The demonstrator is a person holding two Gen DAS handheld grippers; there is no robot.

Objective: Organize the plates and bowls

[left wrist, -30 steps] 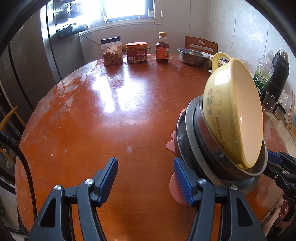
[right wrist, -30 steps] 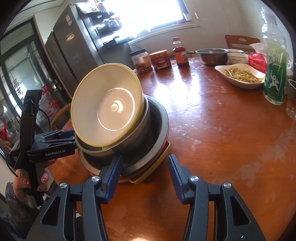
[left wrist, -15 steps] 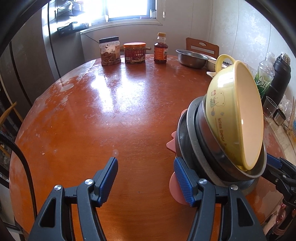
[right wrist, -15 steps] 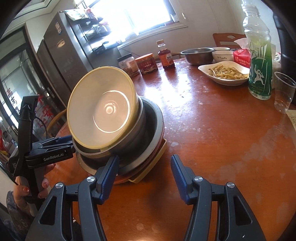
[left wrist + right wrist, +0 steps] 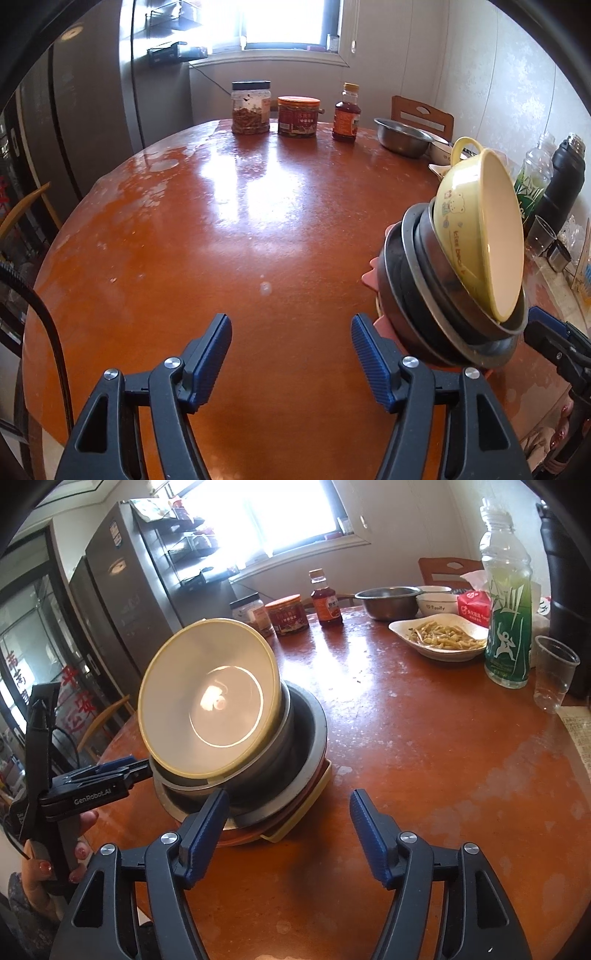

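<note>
A stack of dishes stands on the round brown table (image 5: 229, 236). A yellow bowl (image 5: 480, 236) with a bear print lies tilted on top, also seen in the right wrist view (image 5: 210, 701). Under it are nested steel bowls (image 5: 295, 746) on pink and yellow plates (image 5: 291, 827). My left gripper (image 5: 291, 354) is open and empty, just left of the stack. My right gripper (image 5: 288, 830) is open and empty, its left finger close in front of the stack. Each gripper shows in the other's view.
Jars (image 5: 251, 109) and a sauce bottle (image 5: 346, 114) stand at the far edge with a steel basin (image 5: 402, 138). A dish of food (image 5: 439, 638), green bottle (image 5: 506, 627), plastic cup (image 5: 554, 672) and tissue pack (image 5: 474, 607) stand at the right. A fridge (image 5: 125, 602) is behind.
Both grippers have drawn back a little from the stack and stay open. The stack has not moved on the table.
</note>
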